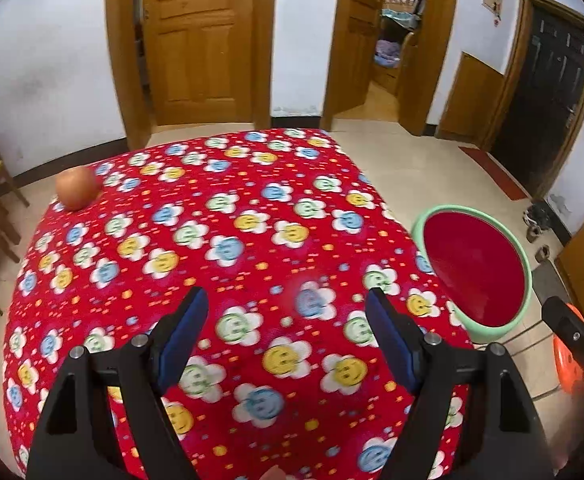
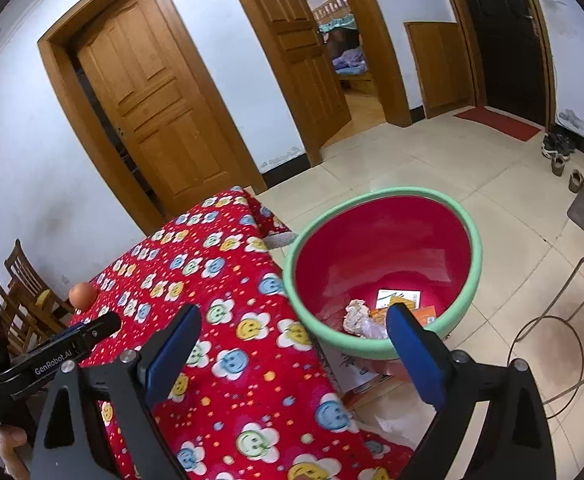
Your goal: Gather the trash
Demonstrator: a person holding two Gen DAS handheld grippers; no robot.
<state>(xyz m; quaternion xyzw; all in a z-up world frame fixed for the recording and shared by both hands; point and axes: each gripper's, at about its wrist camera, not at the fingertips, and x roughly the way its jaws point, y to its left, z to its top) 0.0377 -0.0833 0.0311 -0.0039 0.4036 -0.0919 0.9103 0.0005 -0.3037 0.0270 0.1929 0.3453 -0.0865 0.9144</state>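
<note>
Left gripper (image 1: 288,308), right gripper (image 2: 294,328): black angular frames, blue finger pads (image 2: 174,354), silver screws, white "GenRobot.AI" lettering on side.

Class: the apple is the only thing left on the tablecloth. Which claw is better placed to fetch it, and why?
Left, probably. The left claw is open and empty over the tablecloth, with the apple at its far left corner. The right claw is open at the table's edge by the basin, on the side away from it.
</note>
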